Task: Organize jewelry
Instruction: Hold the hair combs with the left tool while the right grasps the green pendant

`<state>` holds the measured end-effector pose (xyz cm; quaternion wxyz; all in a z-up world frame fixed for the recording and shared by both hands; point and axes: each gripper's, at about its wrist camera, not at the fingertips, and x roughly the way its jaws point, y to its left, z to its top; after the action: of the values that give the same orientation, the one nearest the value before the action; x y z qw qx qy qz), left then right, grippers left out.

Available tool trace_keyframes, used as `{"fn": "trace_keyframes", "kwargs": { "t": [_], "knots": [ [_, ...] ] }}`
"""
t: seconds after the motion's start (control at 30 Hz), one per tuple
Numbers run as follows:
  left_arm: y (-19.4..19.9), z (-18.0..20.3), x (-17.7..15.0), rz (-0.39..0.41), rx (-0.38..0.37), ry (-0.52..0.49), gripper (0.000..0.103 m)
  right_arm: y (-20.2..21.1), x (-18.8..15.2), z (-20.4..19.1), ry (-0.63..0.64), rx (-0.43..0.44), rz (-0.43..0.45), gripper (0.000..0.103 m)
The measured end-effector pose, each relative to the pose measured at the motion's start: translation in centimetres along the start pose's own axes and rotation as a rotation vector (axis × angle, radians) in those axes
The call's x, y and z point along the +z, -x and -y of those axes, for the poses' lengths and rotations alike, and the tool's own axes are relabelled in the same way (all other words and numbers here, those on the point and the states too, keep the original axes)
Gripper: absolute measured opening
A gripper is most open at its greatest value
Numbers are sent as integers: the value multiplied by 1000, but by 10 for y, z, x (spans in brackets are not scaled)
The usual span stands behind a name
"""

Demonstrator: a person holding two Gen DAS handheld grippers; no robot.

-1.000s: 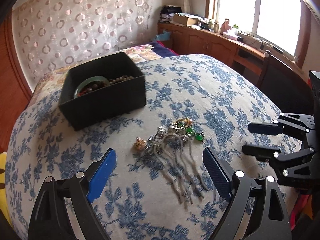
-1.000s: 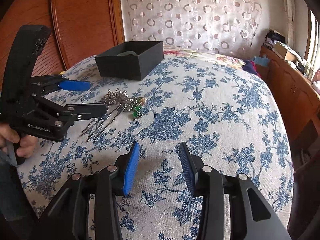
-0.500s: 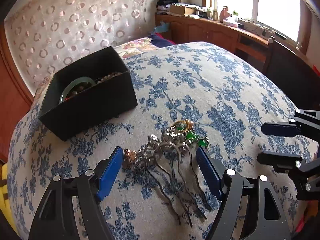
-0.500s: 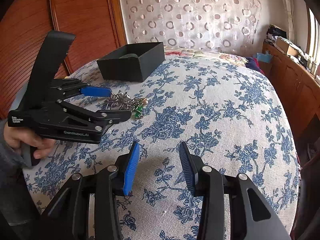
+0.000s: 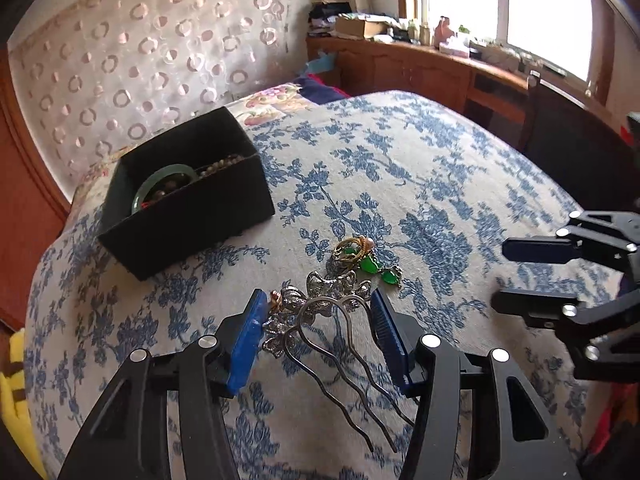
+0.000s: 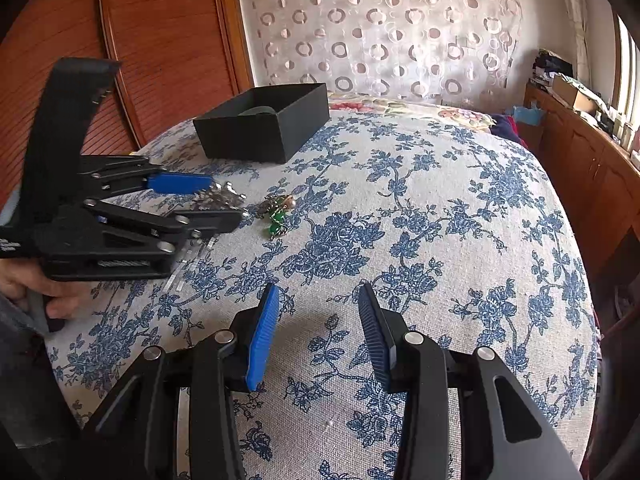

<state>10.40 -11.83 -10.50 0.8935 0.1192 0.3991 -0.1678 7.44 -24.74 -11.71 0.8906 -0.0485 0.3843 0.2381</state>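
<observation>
Silver hairpins [image 5: 320, 320] with flower-shaped heads lie on the blue-flowered cloth, prongs toward me. My left gripper [image 5: 320, 312] is open, its blue pads either side of the flower heads, the left pad touching them. Just beyond lie gold rings and green drop earrings [image 5: 362, 256]. A black box [image 5: 188, 200] at the far left holds a green bangle [image 5: 160, 184] and beads. In the right wrist view my right gripper [image 6: 316, 320] is open and empty over bare cloth, with the left gripper [image 6: 200, 200], the green earrings [image 6: 276, 220] and the box [image 6: 264, 128] ahead to its left.
The cloth-covered table [image 6: 440, 220] is round and falls away on all sides. A wooden cabinet [image 5: 420, 68] with clutter stands under the window at the back right. A wooden panel [image 6: 160, 40] and a patterned curtain [image 6: 380, 20] lie behind the box.
My left gripper has moved forward and down onto the hairpins and its jaws have narrowed around the flower heads. The right gripper has hardly moved.
</observation>
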Motion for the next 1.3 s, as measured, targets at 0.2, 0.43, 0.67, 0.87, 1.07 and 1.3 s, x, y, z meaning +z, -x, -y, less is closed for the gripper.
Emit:
{"fn": "trace_keyframes", "kwargs": {
  "t": [0.2,0.43,0.67,0.87,1.07,1.3],
  "knots": [
    [21,-15,-9,37,-21,53,51,-1,2,-4,17,-21,-3,44],
    [34,-30,-18,60,-17,98,51,-3,13,-10,43,-20,-2,44],
    [40,-45,-23,79,-5,131,51,-17,39,-22,92,9,-9,35],
    [43,-51,-27,89,-8,154,51,-45,52,-37,136,20,-64,29],
    [44,-53,-29,94,-10,161,51,-68,62,-46,189,-29,-103,28],
    [47,-56,-32,101,-10,166,51,-68,61,-44,206,-19,-106,11]
  ]
}}
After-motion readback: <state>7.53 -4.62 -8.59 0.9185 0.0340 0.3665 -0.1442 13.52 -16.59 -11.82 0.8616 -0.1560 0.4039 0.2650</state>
